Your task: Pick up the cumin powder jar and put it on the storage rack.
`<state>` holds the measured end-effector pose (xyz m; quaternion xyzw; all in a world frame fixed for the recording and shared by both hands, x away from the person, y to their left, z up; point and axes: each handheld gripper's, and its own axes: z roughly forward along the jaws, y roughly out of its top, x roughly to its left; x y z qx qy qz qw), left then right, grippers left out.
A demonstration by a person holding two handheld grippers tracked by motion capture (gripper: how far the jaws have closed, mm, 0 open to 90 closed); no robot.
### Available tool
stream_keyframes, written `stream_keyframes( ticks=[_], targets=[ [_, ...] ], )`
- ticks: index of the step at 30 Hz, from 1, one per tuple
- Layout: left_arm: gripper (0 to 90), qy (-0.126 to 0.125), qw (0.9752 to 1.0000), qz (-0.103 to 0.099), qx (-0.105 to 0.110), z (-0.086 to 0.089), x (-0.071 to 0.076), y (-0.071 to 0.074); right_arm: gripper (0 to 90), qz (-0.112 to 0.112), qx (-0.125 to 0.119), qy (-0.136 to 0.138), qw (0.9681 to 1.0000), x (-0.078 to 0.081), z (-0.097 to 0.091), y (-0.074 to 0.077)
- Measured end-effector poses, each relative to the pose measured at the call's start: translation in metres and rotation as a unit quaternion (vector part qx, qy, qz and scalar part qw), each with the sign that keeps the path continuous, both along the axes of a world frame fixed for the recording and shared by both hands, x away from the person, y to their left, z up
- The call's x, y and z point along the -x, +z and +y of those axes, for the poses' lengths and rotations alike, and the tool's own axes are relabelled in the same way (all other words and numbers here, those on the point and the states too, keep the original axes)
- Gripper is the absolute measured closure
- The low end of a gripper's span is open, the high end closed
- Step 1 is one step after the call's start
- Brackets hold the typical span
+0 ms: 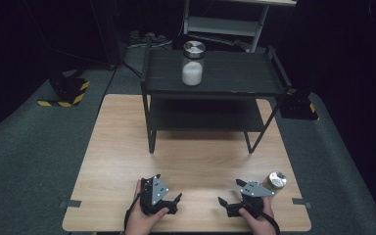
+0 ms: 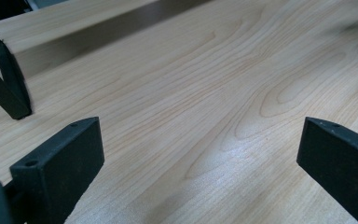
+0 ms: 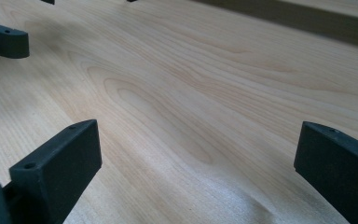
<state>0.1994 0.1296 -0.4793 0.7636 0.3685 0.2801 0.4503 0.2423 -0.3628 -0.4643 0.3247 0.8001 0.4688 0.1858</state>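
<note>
One small jar (image 1: 275, 180) with a shiny metal lid and brownish contents sits on the near right corner of the wooden table (image 1: 127, 147), just beside your right gripper (image 1: 230, 201) on its outer side. That is the nearest thing to grab, so treat it as the target. A second, taller jar (image 1: 193, 63) with white grains and a silver lid stands on the top shelf of the black rack (image 1: 269, 88) at the far end of the table, well apart from both hands.

Both grippers rest low on the near edge with jaws spread wide and nothing between them; the two gripper views show bare wood grain in the gap. Your left gripper (image 1: 172, 201) sits near the middle-left and points inward. One of its jaws shows at the top left of the right gripper view.

To do this well, I'd say: your right gripper points toward the table centre, away from the small jar, so turn the wrist outward first. Come at the jar from the side, level with its glass body, below the lid. Centre it between the jaws before closing. It stands close to the table edge, so a sideways nudge could knock it off. Keep the left gripper parked.
</note>
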Motion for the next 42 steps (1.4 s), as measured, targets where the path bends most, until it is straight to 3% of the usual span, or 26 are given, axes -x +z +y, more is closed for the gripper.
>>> stream_keyframes(
  ticks=[8,15,22,28,31,42],
  targets=[
    [0.9,0.005,0.9999,0.009,0.011,0.002,-0.001,0.0,0.8,-0.002,-0.007,-0.001,1.0,0.001,-0.001,-0.001],
    [0.9,0.006,1.0,0.002,0.002,0.0,0.001,0.0,0.7,-0.026,-0.013,0.003,0.9996,0.012,-0.004,0.005],
    [0.8,0.006,1.0,-0.001,-0.002,-0.002,0.003,0.0,0.7,-0.051,-0.03,-0.012,0.9982,0.025,-0.012,0.011],
    [0.9,0.007,1.0,0.003,0.005,0.001,0.003,0.0,0.7,-0.08,-0.037,-0.034,0.9956,0.037,-0.021,0.017],
    [0.9,0.004,1.0,0.001,0.007,0.002,0.003,-0.001,0.6,-0.101,-0.039,-0.059,0.9924,0.045,-0.023,0.017],
    [0.8,0.0,1.0,0.002,0.003,0.002,0.003,0.0,0.6,-0.129,-0.046,-0.098,0.9858,0.054,-0.039,0.02]
  ],
)
